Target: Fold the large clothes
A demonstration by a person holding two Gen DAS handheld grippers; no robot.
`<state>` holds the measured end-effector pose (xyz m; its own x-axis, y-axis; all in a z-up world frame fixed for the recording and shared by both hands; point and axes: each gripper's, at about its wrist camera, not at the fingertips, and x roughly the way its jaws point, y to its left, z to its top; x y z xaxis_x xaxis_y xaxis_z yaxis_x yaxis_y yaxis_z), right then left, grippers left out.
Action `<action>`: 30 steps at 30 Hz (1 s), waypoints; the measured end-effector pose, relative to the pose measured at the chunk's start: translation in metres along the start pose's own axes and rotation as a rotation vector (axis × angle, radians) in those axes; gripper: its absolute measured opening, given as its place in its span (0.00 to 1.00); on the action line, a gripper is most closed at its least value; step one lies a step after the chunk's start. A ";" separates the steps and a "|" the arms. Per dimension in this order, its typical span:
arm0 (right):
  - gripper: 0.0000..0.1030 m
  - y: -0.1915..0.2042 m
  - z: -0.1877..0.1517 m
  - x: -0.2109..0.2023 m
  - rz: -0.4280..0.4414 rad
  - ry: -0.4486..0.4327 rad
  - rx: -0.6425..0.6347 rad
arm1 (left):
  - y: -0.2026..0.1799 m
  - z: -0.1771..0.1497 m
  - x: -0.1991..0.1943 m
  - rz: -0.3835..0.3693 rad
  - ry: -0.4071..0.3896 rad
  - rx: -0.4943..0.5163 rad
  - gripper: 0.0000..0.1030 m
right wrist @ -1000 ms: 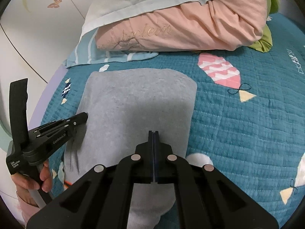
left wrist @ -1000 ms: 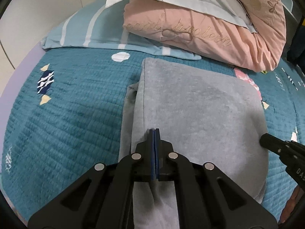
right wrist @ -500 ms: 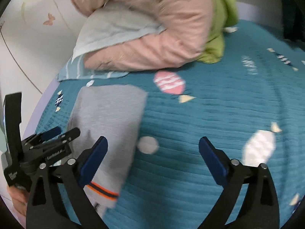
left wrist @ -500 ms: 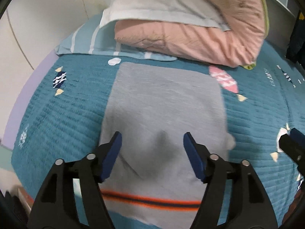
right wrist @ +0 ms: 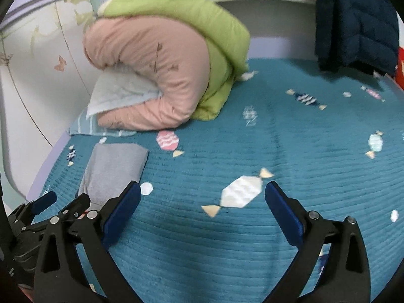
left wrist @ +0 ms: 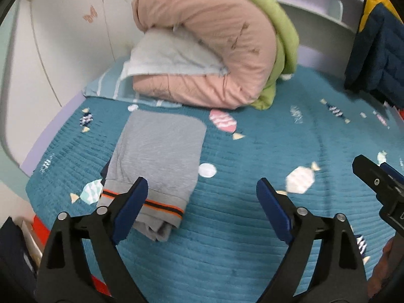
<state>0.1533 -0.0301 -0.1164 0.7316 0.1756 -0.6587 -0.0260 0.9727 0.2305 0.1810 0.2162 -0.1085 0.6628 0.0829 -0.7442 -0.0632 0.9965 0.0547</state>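
Basically the fold looks finished: grey garment [left wrist: 161, 156] lies as a compact rectangle on the teal bed quilt [left wrist: 252, 240], left of centre in the left wrist view, hem with the orange stripe [left wrist: 161, 205] toward the bottom of the frame. Its far edge sits just short of the striped pillow [left wrist: 106, 88] and the rolled pink-and-green duvet [left wrist: 214, 50] at the top, so it's parked out of the open quilt area, likely to keep room for the next item.

Left gripper [left wrist: 202, 192]: fingers spread wide, having just opened further, nothing between them. Left finger [left wrist: 131, 207] overlaps the garment's hem in the picture only; I read that as no contact.

Right gripper [right wrist: 200, 202]: fingers fully released, only bare quilt between them. In the right wrist view the garment [right wrist: 113, 171] is at lower left, and the left gripper [right wrist: 45, 217] shows beside it at the frame edge.

Both tools point down at the bed, clear of the cloth, which fits a let-go-and-back-off posture, leaving the stack undisturbed. Dark blue jacket [right wrist: 353, 20] hangs at upper right, possibly the next piece, can't confirm.
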 end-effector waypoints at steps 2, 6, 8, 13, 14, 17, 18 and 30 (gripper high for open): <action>0.93 -0.004 0.001 -0.017 -0.007 -0.028 -0.016 | -0.008 -0.001 -0.021 0.007 -0.028 -0.006 0.87; 0.93 -0.010 0.000 -0.047 -0.017 -0.083 -0.040 | -0.021 -0.004 -0.059 0.036 -0.083 -0.007 0.88; 0.93 -0.012 -0.001 -0.060 -0.028 -0.101 -0.050 | -0.025 -0.006 -0.074 0.022 -0.098 -0.006 0.88; 0.93 -0.019 -0.002 -0.085 -0.044 -0.156 -0.057 | -0.037 -0.008 -0.101 0.011 -0.125 0.005 0.90; 0.93 -0.021 -0.002 -0.089 -0.046 -0.168 -0.058 | -0.039 -0.009 -0.107 0.005 -0.129 0.005 0.90; 0.93 -0.023 -0.002 -0.099 -0.058 -0.191 -0.060 | -0.043 -0.009 -0.118 0.012 -0.171 0.005 0.90; 0.93 -0.025 -0.002 -0.102 -0.059 -0.196 -0.058 | -0.045 -0.009 -0.121 0.001 -0.175 0.005 0.90; 0.93 -0.021 -0.007 -0.115 -0.108 -0.225 -0.079 | -0.049 -0.009 -0.135 -0.042 -0.192 -0.009 0.90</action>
<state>0.0649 -0.0694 -0.0509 0.8659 0.0409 -0.4985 0.0137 0.9943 0.1053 0.0876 0.1563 -0.0169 0.7954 0.0424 -0.6046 -0.0385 0.9991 0.0193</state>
